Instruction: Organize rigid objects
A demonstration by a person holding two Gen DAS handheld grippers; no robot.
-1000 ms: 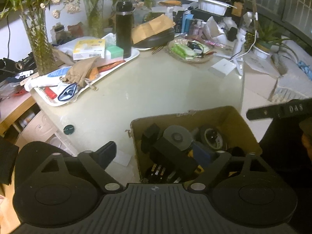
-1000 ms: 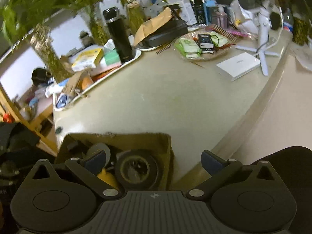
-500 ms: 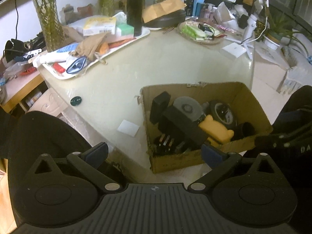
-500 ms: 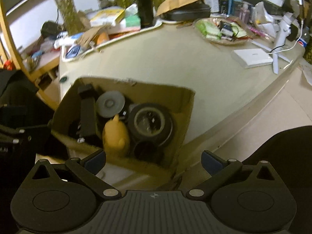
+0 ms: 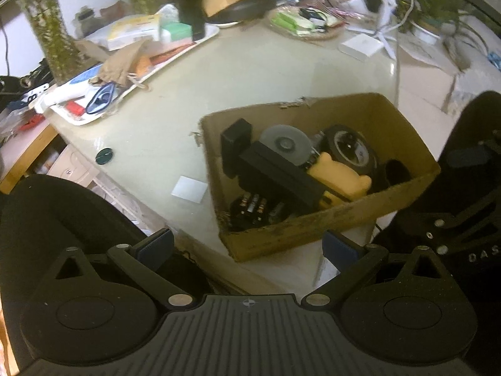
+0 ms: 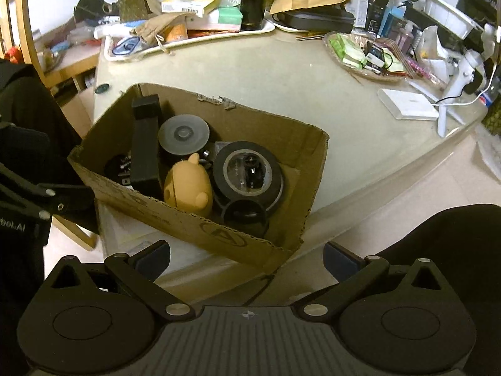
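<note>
An open cardboard box sits at the near edge of a pale table. Inside lie a long black block, a grey disc, a yellow bear-shaped toy, a black tape roll and a dark round lid. My left gripper hovers open in front of the box's near wall, nothing between its fingers. My right gripper is open and empty too, just short of the box.
A white tray of clutter, a black bottle, glass vases with plants, a wicker dish and a white flat box line the far side. A small green disc lies left of the box. Dark chair parts flank both views.
Both grippers have pulled back and away from the box, so it now shows whole. The left jaws have spread wider. The right view has rolled, levelling out.
</note>
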